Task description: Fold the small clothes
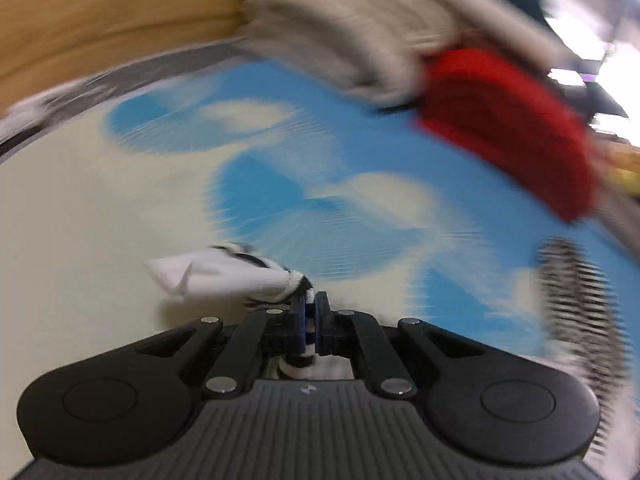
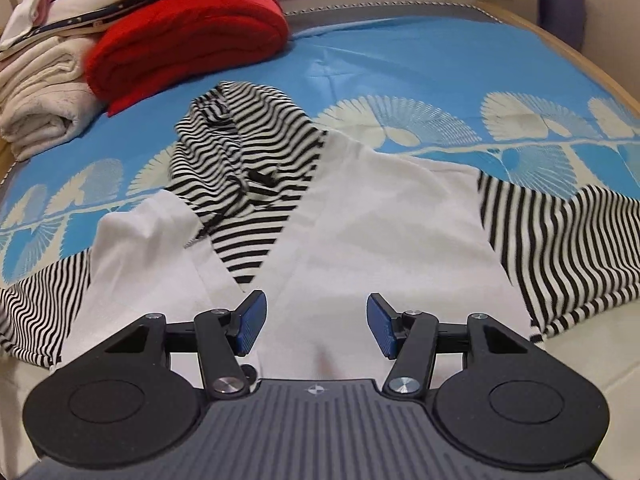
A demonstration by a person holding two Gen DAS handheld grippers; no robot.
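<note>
A small white hooded top (image 2: 380, 220) lies spread on the blue patterned sheet (image 2: 440, 68). Its hood (image 2: 240, 148) and both sleeves (image 2: 560, 248) are striped black and white. My right gripper (image 2: 316, 320) hovers open just above the white body near its lower middle, with nothing between the blue pads. In the blurred left wrist view, my left gripper (image 1: 310, 304) is shut on a fold of the top's white fabric (image 1: 224, 276), which trails out to the left with a black-striped edge. A striped part (image 1: 576, 300) of the top shows at the right of that view.
A folded red blanket (image 2: 188, 36) and folded cream cloths (image 2: 44, 96) are stacked at the back left of the bed, with more clothes behind them. The wooden bed frame (image 1: 100, 20) runs along the far edge. Blue sheet lies bare beyond the hood.
</note>
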